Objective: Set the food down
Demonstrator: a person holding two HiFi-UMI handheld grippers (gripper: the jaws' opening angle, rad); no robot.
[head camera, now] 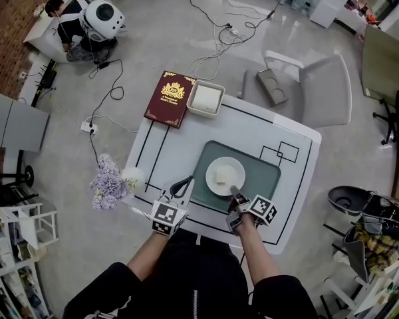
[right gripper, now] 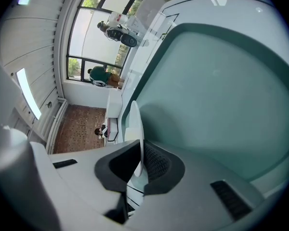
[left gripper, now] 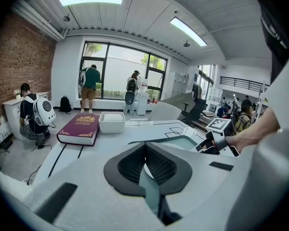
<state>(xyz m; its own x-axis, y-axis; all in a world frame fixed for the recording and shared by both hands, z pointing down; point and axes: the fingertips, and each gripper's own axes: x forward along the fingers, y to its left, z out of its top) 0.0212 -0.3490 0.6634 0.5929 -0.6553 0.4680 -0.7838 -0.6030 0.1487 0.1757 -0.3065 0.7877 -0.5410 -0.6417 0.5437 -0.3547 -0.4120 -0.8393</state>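
A white plate (head camera: 234, 168) with a pale block of food (head camera: 221, 175) sits over a teal tray (head camera: 266, 171) on the white table (head camera: 286, 131). My right gripper (head camera: 235, 193) is shut on the plate's near rim. In the right gripper view the plate (right gripper: 136, 129) runs edge-on between the jaws of the right gripper (right gripper: 139, 160), above the tray (right gripper: 221, 81). Whether the plate rests on the tray I cannot tell. My left gripper (head camera: 185, 185) is at the tray's left edge. In its own view the left gripper (left gripper: 145, 166) is shut on a teal strip of that tray (left gripper: 180, 141).
A maroon book (head camera: 169, 98) and a white square container (head camera: 206, 99) lie at the table's far left corner. Purple flowers (head camera: 108, 181) stand off the left edge. A grey chair (head camera: 319, 88) is behind the table, and cables run over the floor.
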